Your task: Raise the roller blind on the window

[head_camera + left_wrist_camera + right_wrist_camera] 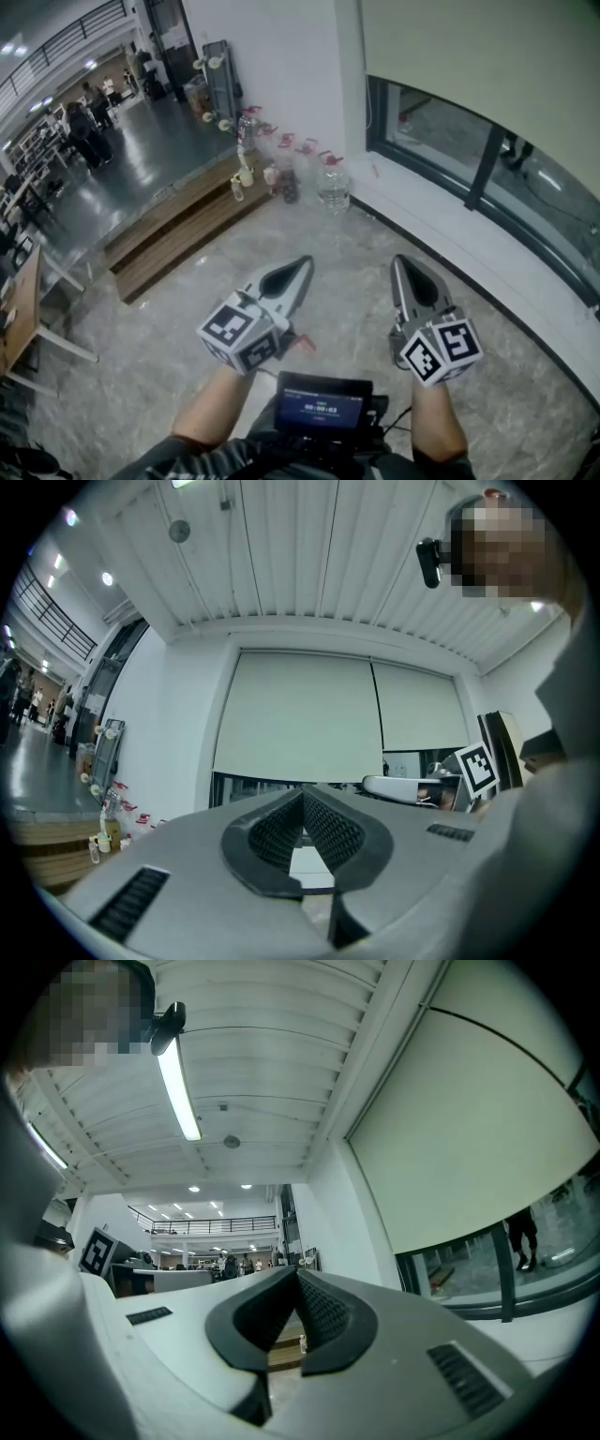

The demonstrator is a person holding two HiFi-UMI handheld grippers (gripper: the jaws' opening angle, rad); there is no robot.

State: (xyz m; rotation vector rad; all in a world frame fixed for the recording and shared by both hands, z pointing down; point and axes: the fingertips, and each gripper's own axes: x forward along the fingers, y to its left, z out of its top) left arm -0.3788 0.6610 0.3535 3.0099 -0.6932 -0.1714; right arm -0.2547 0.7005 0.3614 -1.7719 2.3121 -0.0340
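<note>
The pale roller blind (487, 56) hangs over the upper part of the window (525, 202) at the right of the head view, with dark glass showing below its bottom edge. It fills the middle of the left gripper view as two panels (300, 714) and the right side of the right gripper view (469, 1129). My left gripper (305, 263) and right gripper (397, 262) are held side by side above the floor, well short of the window. Both point forward and are shut with nothing between the jaws (304, 795) (296, 1275).
A white window sill (450, 246) runs along the wall under the glass. Several bottles and spray bottles (333, 185) stand by the corner, next to wooden steps (173, 230). A desk (19, 305) is at the left edge. People stand far off in the hall.
</note>
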